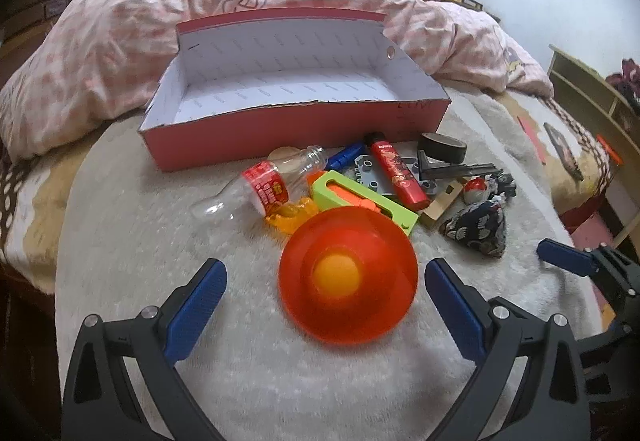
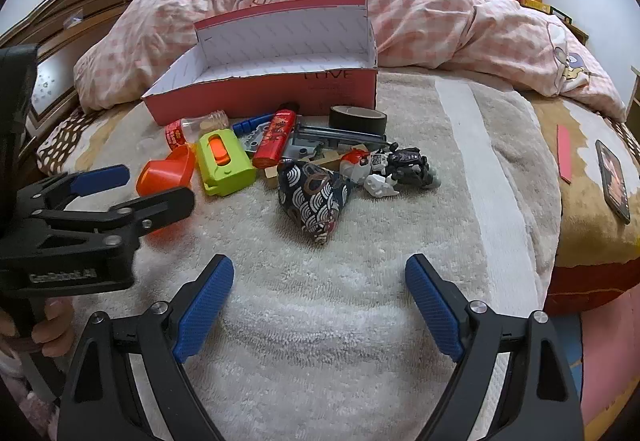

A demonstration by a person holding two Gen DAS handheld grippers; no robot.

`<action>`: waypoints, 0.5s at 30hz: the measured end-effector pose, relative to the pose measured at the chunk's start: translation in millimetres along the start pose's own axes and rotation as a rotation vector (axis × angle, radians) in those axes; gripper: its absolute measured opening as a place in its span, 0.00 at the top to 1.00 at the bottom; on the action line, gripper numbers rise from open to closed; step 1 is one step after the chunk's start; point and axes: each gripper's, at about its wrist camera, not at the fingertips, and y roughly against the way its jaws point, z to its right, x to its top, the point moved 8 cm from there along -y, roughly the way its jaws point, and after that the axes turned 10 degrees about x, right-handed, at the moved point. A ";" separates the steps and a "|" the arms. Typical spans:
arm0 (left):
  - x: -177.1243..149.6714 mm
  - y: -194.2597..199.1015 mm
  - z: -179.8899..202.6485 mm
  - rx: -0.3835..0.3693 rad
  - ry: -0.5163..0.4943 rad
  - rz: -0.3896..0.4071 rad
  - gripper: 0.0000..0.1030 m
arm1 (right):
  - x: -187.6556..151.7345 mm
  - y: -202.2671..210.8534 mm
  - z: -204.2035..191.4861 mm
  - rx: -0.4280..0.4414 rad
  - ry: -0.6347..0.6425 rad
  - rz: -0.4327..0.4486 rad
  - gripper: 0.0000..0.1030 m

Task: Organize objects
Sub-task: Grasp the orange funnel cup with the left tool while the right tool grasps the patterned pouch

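An open red box (image 1: 288,133) with a white inside stands on a white towel on the bed; it also shows in the right wrist view (image 2: 256,97). In front of it lies a pile: an orange funnel (image 1: 348,275), a green case (image 1: 368,199), a clear bottle (image 1: 264,187), a red tube (image 1: 398,171), a tape roll (image 1: 442,147), a patterned pouch (image 2: 314,197) and a toy figure (image 2: 390,165). My left gripper (image 1: 326,273) is open around the funnel, not touching it. My right gripper (image 2: 320,281) is open and empty, short of the pouch.
A pink checked quilt (image 1: 120,41) is heaped behind the box. A phone (image 2: 614,181) and a red strip (image 2: 564,153) lie on the bed at the right. A wooden headboard (image 2: 80,9) is at the left. My left gripper (image 2: 160,189) shows in the right view.
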 end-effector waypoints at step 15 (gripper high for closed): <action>1.0 -17.9 11.4 -0.021 -0.041 -0.039 0.13 | -2.1 -9.7 4.0 -0.008 0.009 -0.002 0.13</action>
